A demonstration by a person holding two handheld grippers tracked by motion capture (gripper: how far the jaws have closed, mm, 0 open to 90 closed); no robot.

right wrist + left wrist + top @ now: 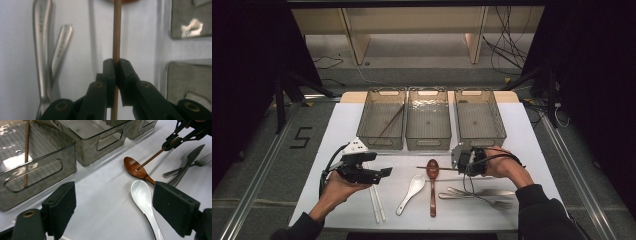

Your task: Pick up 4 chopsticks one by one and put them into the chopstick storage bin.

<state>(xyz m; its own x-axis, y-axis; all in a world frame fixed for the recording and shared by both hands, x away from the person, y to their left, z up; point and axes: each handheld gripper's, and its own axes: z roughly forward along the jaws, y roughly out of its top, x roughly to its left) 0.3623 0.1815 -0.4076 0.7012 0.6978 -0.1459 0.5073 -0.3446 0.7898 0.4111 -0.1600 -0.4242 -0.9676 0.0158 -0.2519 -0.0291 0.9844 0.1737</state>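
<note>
Right now the right claw (115, 65) is pressed together on a thin brown wooden chopstick (116, 30), its black pads pinching the round stick near one end. In the high view that claw (456, 161) holds the chopstick (434, 168) level, just above the table (342, 125), with the free end reaching out over the bowl of a glossy brown wooden spoon (432, 175). The left gripper view shows the stick's tip close over that spoon's bowl (135, 167); whether they touch I cannot tell.

The left claw (113, 207) is spread wide, its blocky black pads holding nothing, hovering over the white table near a smooth white ceramic spoon (145, 200). In the high view this claw (387, 172) sits just left of the white spoon (412, 192), with a pair of pale chopsticks (377, 202) lying below it.

Shiny metal cutlery (482, 195), a knife and a fork, lies to the right of the brown spoon, under the right hand (499, 165).

Farther back stand three clear grey plastic bins with ribbed floors and cut-out handles. The left bin (382, 140) holds a second brown chopstick (391, 121), leaning at a slant.
</note>
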